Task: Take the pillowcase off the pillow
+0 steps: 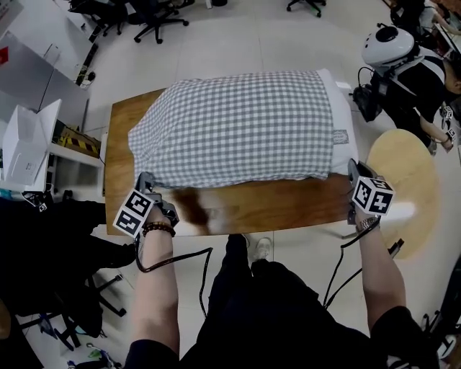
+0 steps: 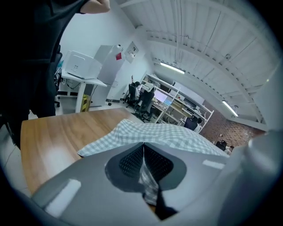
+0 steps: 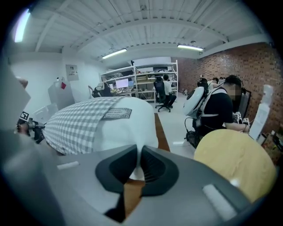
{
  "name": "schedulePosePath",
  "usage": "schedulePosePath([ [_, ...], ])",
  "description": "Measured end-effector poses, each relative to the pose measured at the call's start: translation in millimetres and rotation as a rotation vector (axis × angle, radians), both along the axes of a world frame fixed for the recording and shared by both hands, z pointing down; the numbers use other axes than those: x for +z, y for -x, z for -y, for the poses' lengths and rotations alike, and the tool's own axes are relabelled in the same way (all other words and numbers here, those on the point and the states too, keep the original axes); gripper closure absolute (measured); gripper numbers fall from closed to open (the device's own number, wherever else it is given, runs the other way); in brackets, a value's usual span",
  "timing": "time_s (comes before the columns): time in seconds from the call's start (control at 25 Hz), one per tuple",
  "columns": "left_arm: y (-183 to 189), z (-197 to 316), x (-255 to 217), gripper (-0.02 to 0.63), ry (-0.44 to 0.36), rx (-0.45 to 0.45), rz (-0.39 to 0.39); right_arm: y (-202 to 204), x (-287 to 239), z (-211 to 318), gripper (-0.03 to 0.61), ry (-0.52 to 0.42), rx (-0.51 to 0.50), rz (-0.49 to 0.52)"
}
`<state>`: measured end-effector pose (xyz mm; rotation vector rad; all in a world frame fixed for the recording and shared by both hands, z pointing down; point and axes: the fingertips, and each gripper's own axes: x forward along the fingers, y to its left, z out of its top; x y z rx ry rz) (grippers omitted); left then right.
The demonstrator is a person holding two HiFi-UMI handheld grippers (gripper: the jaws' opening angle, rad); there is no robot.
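From the head view, the pillow (image 1: 344, 122) lies across the wooden counter (image 1: 252, 205). The grey-and-white checked pillowcase (image 1: 238, 130) covers most of it, and only the pillow's bare white end shows at the right. The left tool (image 1: 148, 184) meets the near left corner of the pillowcase, and the right tool (image 1: 352, 173) meets the near corner of the white end. A round wooden top (image 1: 400, 173) stands just beyond the counter's right edge, and office chairs (image 1: 155, 18) stand on the floor further back.

In the left gripper view, the left tool (image 2: 143, 152) is pressed together on a fold of the checked pillowcase (image 2: 177, 137). The cloth runs down between the ribbed pads and hangs out below them. Beyond the tool, the case rises in a mound over the counter (image 2: 57, 132).

In the right gripper view, the right tool (image 3: 137, 165) pinches white cloth from the pillow (image 3: 128, 128) (the pads are almost touching, with only the fabric between them). The checked pillowcase (image 3: 75, 123) ends short of this corner, and a small label (image 3: 116, 113) sits on the white part just beside its edge. The round wooden top (image 3: 236, 163) is at the right, and a person (image 3: 219, 110) sits behind it.
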<state>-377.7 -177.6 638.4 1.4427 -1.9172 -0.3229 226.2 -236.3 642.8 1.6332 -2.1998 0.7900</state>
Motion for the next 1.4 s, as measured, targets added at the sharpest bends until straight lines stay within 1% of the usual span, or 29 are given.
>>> schedulePosePath([
  [0.4,25.2,-10.4,-24.1,0.607,-0.066,-0.047,-0.005,-20.1,-27.7,4.1,0.561,-0.060,0.031,-0.027],
  [0.56,33.5,-14.1,-28.4,0.607,-0.093,-0.076,-0.025,-31.7,-36.8,4.0,0.562,-0.081,0.051,-0.034],
  [0.84,49.1,-26.1,-37.1,0.607,-0.115,-0.102,-0.050,-48.4,-52.1,-4.9,0.563,-0.093,0.096,-0.031],
  [1.0,50.0,-35.7,-39.6,0.607,-0.118,-0.112,-0.055,-64.6,-54.3,-10.5,0.563,-0.093,0.117,-0.030],
  [1.16,45.0,-33.8,-35.5,0.607,-0.118,-0.116,-0.053,-78.9,-46.8,-3.4,0.563,-0.085,0.131,-0.031],
  [1.28,38.7,-28.1,-31.8,0.607,-0.100,-0.108,-0.042,-78.7,-36.9,2.4,0.563,-0.055,0.112,-0.028],
  [1.4,33.5,-27.8,-26.6,0.606,-0.077,-0.093,-0.037,-67.2,-31.7,-1.2,0.561,-0.033,0.071,-0.032],
])
